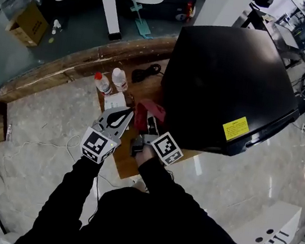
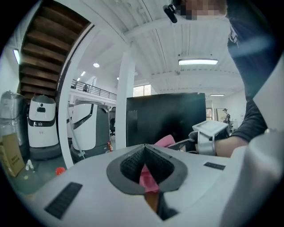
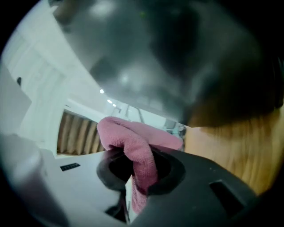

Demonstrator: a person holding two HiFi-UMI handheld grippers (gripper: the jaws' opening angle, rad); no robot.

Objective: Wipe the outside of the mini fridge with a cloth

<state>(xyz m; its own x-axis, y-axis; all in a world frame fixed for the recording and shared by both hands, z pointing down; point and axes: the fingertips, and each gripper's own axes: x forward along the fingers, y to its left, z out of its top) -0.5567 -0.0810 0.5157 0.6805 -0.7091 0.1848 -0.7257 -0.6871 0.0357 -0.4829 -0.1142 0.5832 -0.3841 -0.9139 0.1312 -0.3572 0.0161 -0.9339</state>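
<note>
Zero wiping is showing so far. The cloth (image 1: pixel 146 111) is hanging over the middle of the table (image 1: pixel 128 165), just beside the fridge (image 1: pixel 226 84) and seemingly not touching it, so I'm guessing every outside panel is left to do. The right claw (image 1: pixel 151 125) is pinching a thick fold of the cloth, while the left claw (image 1: pixel 132 113) is pressing together and seems to be nipping its edge. Counting: one fridge, one cloth, two claws, two bottles (image 1: pixel 102 83) sitting at the table's far left corner, and one cable (image 1: pixel 145 72) lying near them.
</note>
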